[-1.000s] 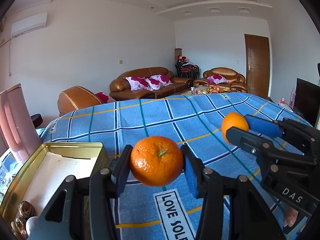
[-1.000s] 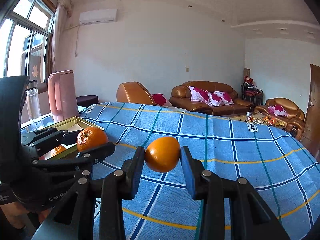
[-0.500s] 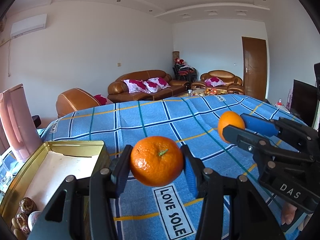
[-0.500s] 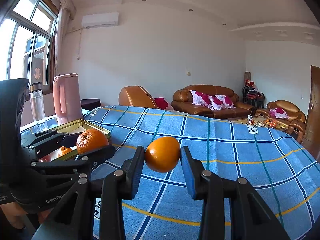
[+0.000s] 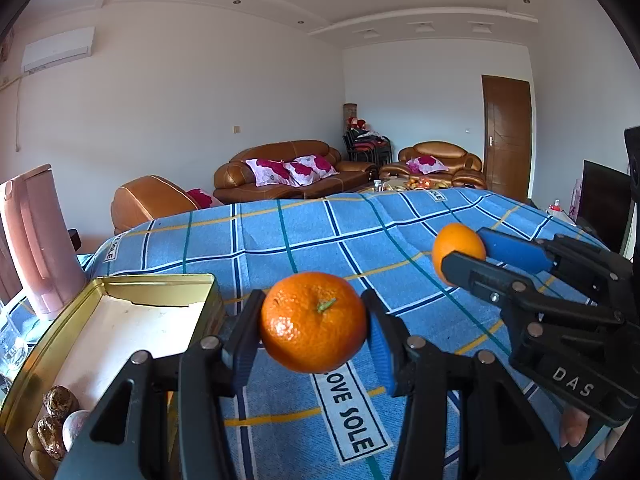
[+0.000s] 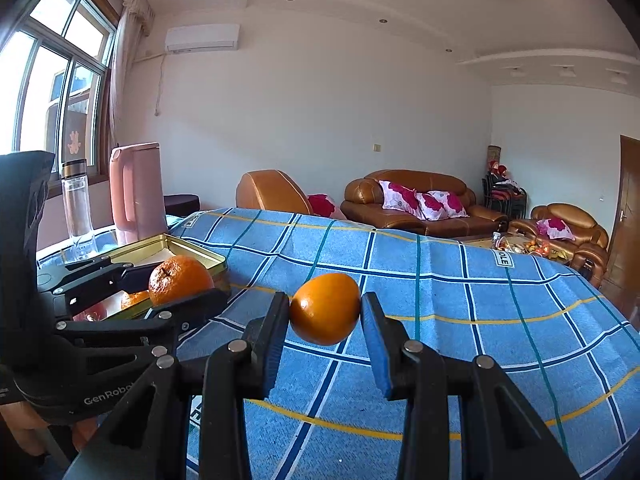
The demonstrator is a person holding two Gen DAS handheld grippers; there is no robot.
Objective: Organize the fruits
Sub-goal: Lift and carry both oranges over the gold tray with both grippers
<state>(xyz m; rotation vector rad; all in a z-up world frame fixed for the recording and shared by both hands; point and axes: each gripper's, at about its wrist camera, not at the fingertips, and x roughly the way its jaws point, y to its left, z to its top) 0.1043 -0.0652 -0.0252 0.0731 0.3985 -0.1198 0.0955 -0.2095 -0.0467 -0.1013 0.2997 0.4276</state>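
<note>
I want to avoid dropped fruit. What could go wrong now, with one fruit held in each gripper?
1. The smooth orange is pinched only at its two sides by the right gripper, above the blue cloth; it may slip and roll.
2. The left gripper with its mandarin is near the gold tin; it could knock the rim.

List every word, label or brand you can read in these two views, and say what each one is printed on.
"OVE SOLE" (first letter hidden by the mandarin): white label on the blue checked cloth.
"DAS": body of the right tool.
"GenRobo" (cut off): body of the left tool.
"OLE" (partly cut): white label on the far part of the cloth.
Small white labels at the cloth's far left and far edge: too blurred to read.
</note>
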